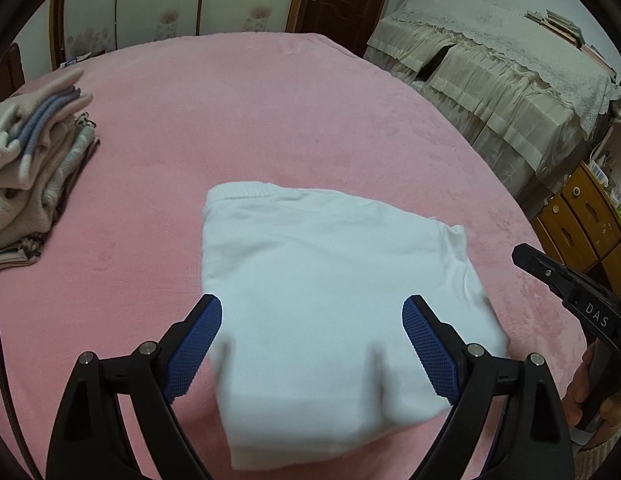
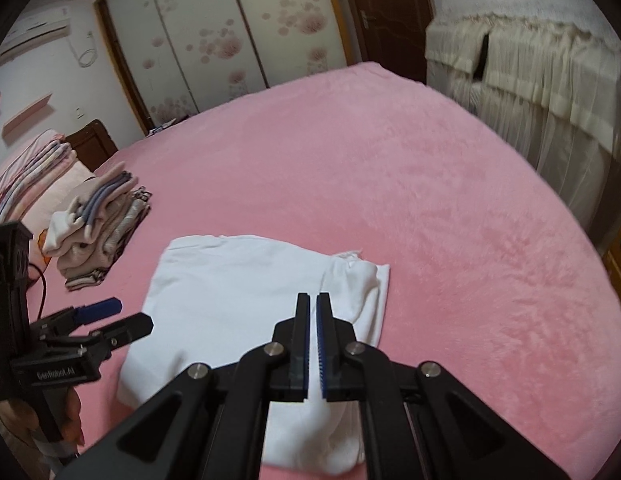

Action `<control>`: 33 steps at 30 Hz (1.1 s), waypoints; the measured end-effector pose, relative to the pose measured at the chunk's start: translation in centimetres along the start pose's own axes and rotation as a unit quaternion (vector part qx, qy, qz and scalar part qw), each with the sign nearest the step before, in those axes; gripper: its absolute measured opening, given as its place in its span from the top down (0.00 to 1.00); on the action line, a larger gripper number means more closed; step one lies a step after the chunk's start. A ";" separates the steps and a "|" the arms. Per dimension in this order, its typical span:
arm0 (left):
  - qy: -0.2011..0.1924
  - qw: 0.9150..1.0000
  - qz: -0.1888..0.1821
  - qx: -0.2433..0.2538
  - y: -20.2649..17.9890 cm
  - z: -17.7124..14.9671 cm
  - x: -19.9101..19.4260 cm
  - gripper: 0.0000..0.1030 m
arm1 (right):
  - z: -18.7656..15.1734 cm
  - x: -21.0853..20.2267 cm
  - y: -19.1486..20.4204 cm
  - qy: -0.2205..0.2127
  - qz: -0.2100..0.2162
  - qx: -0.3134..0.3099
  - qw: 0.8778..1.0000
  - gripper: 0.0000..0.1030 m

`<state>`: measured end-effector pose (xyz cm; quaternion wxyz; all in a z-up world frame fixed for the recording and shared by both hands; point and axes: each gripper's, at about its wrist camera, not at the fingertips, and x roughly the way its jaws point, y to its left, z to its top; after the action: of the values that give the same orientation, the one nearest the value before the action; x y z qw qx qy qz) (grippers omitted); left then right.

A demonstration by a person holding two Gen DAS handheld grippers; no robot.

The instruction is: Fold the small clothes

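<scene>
While my left gripper (image 1: 312, 312) hangs above the white garment (image 1: 330, 292) with its blue-padded jaws spread wide and nothing between them, my right gripper (image 2: 313, 300) has its jaws pressed nearly together, empty, with only a thin slit showing between the pads. In the right wrist view the left gripper (image 2: 122, 316) shows at the left edge, a hand (image 2: 66, 412) wrapped around its handle; in the left wrist view the right gripper (image 1: 522, 254) pokes in from the right edge.

No box, basket or drawer holds any of the clothes; everything lies straight on the pink bed cover (image 1: 290, 120). Near the left edge of the bed sits a stack of folded clothes (image 1: 34, 168), in beige, pale pink, blue-grey stripes and a dark patterned piece at the bottom, well apart from the white garment.

That garment lies near the front edge of the bed, below both my grippers. It is folded into a rough rectangle, plain white and soft-looking, with a ribbed band along its far left corner. The top surface is fairly smooth. Its right side is less tidy: a folded-over flap (image 2: 362, 280) bunches there with a loose corner sticking out toward the right, and several layers show at that edge. The near part is blurred, so I cannot tell how neat the front fold is.
</scene>
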<state>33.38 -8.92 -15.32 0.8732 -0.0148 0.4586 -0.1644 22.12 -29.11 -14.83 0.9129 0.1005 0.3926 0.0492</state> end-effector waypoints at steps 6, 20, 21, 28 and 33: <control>0.007 1.000 0.010 -0.010 0.7 0.3 -2.9 0.01 | 0.1 -3.6 1.3 -0.027 -0.001 -0.026 0.999 0.84; -0.017 0.999 -0.027 -0.019 2.0 -0.3 -8.0 0.01 | -1.1 -7.6 1.5 -0.054 -0.032 -0.064 0.996 0.44; -0.016 0.999 -0.034 -0.026 2.4 -0.4 -8.1 0.01 | -1.3 -7.6 1.5 -0.051 -0.034 -0.066 0.996 0.42; 0.025 0.997 -0.035 -0.058 5.1 -1.9 -7.3 0.01 | -2.9 -7.1 0.4 -0.019 -0.037 -0.064 0.997 0.27; 0.045 0.996 -0.020 -0.074 6.7 -2.5 -5.2 0.01 | -3.6 -5.5 -1.5 0.023 -0.005 -0.024 0.999 0.24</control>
<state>30.53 -0.68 -13.82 0.8446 -0.0810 0.5081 -0.1482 15.79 -31.01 -13.73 0.9062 0.0756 0.4123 0.0565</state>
